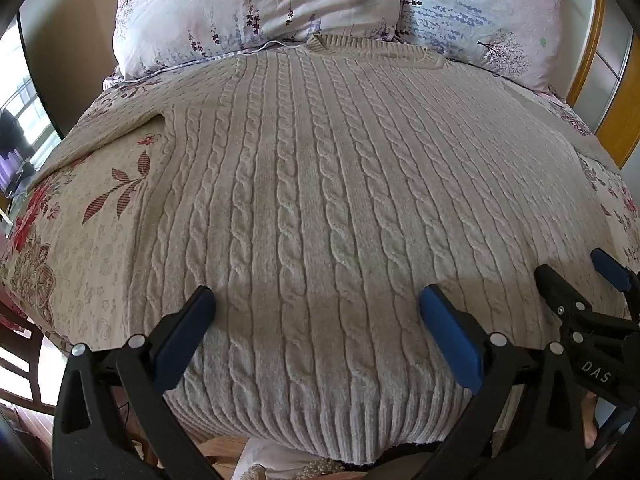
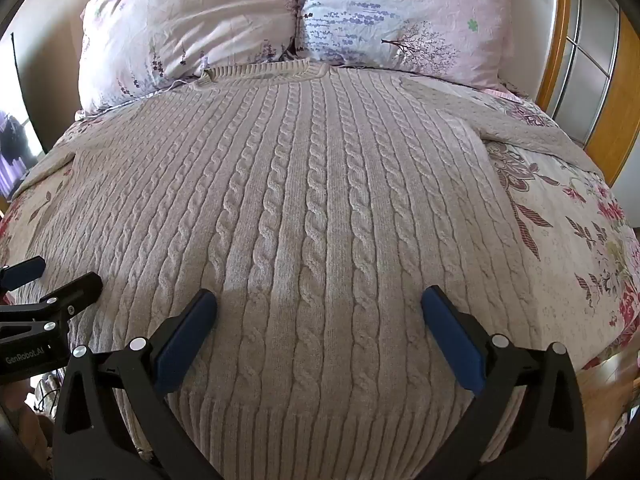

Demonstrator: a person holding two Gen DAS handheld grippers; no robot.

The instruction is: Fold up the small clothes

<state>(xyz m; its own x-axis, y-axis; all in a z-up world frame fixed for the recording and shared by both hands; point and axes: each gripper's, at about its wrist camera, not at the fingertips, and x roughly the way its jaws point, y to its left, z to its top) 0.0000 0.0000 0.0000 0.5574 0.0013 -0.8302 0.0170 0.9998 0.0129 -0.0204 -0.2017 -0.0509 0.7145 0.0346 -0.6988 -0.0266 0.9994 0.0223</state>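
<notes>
Nearest: left gripper (image 1: 316, 300) with jaws spread wide, nothing between the blue pads, poised over the ribbed hem end of the sweater (image 1: 320, 200); contact with the knit not determinable from this view. Beside it, toward the right edge of the bed: right gripper (image 2: 318, 300), jaws likewise spread wide and empty, over the same hem zone, pads (image 2: 188, 340) flanking the central cables. Both grippers close together, side by side, each visible at the margin of the other's view. Hem (image 1: 340, 420) draped at the near edge of the bed, just below both sets of jaws. Beyond the jaws: sweater body laid flat, front up, cable rows running straight away from the grippers. Long axis therefore hem to collar, in line with the fingers of both grippers, not across them. Left sleeve (image 1: 116, 128) angled toward the left edge of the bed and nearer the left gripper; right sleeve (image 2: 532, 136) toward the right edge and nearer the right gripper. Farthest: collar (image 1: 372, 50) at the head of the bed, touching the two floral pillows (image 2: 192, 20). Floral bedspread (image 1: 80, 240) exposed on both sides of the garment. Judgement: folding not yet begun; either a hem-to-collar fold along the axis, or a sleeve fold inward, each sleeve taken by the gripper on its own side.
</notes>
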